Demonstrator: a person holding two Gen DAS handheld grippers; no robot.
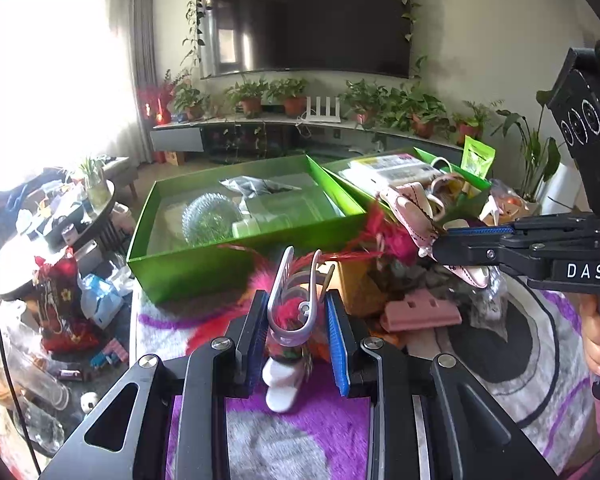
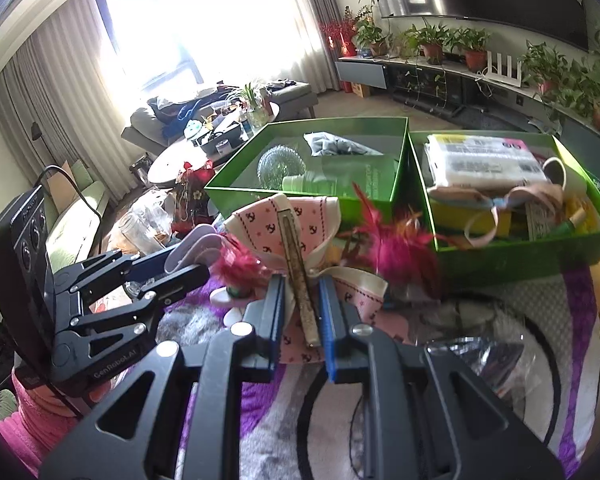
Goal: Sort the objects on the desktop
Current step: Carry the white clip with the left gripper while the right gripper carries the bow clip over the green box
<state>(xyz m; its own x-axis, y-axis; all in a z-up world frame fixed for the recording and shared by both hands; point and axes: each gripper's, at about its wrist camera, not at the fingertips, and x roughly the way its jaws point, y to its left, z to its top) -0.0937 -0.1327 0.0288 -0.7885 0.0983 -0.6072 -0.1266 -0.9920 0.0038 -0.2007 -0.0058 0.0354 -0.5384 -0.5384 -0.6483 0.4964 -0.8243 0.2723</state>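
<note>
Covering the table, a purple-grey plush cloth [image 2: 500, 320] bears 2 green boxes [image 2: 300, 196].

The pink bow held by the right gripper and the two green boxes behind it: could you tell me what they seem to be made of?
Pink bow: woven fabric ribbon, matte, going by its printed anchors, stitched edging and soft folds; a glittery clip bar runs along it.
Green boxes: probably cardboard with a smooth coated finish, given thin straight walls and slight sheen.

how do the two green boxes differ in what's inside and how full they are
The left green box holds few things: a wire scrubber ball, a grey bag and a pale green tube, with floor showing. The right green box is piled to its rim: a white packet, pink ribbon and yellow items. Both are open, same green, side by side.
</note>
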